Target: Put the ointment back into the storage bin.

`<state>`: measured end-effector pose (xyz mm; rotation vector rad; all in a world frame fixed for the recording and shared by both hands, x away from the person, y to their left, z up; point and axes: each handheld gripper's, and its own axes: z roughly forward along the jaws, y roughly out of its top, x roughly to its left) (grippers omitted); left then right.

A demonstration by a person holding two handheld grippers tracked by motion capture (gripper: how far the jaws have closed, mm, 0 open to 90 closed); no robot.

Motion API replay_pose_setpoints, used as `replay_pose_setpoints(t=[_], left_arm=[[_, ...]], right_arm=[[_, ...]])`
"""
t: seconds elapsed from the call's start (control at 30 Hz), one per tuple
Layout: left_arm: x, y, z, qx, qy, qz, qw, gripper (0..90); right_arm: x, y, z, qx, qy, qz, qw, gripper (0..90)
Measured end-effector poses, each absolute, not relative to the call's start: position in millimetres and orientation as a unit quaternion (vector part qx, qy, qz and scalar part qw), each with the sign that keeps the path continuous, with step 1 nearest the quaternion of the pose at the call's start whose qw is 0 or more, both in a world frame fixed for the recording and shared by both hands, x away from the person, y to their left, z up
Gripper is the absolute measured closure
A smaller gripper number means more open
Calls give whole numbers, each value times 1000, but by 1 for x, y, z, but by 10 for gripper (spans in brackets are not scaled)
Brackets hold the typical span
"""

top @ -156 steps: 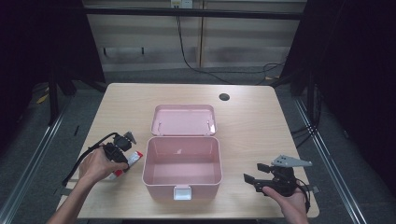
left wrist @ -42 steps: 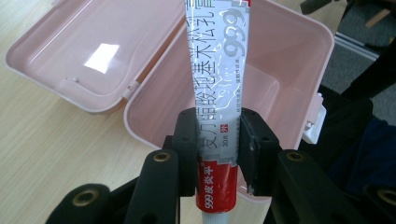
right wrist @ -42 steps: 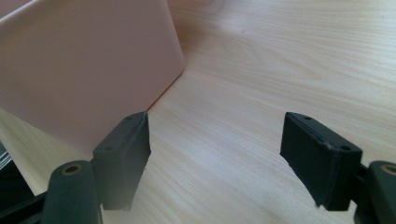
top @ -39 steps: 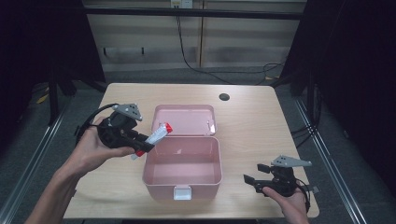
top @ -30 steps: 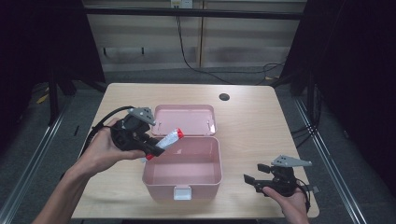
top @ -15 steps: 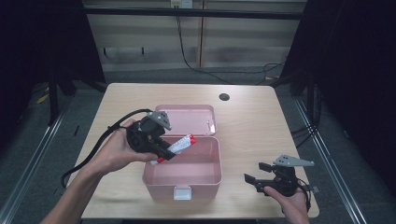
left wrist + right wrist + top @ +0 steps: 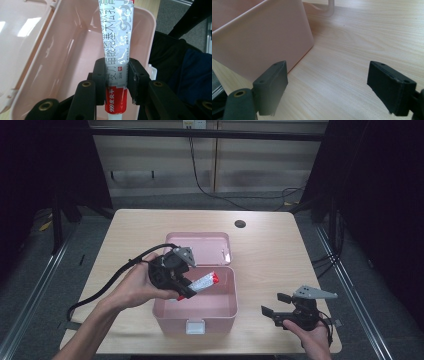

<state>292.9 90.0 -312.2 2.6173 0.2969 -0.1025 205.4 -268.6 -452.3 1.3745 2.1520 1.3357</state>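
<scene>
Since the earliest frame, left gripper (image 7: 186, 290) has lifted the tube (image 7: 204, 282) off the table at the left of the box (image 7: 227, 312) and carried it over the open cavity; right hand (image 7: 312, 340) sits where it was at the lower right of the high view.

Tube: silver with a red end, clamped crosswise between the left jaws near its red cap end (image 7: 115, 100), long silver body pointing forward and away into the box. Grip near one end leaves most of the tube free to go in first, likely so it can be laid flat on the bottom. Tube hangs above the box floor, not yet resting on it, as far as the left gripper view shows.

Lid (image 7: 202, 247) is folded back flat toward the top of the frame, which keeps the opening clear.

Right gripper (image 7: 274, 304): jaws have just been opening and now stand wide, nothing between them, bare table (image 7: 352, 62) underneath. It rests low beside the box's right wall (image 7: 262, 42), apart from it, probably waiting to steady the box or close the lid.
</scene>
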Motion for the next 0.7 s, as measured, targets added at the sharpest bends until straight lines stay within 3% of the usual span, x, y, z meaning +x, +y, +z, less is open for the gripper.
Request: replay_pose_setpoints(t=[0.7], left_arm=[[294, 67, -346, 973, 86, -70, 202, 703]], right_arm=[[205, -269, -453, 468, 743, 462, 125, 152]])
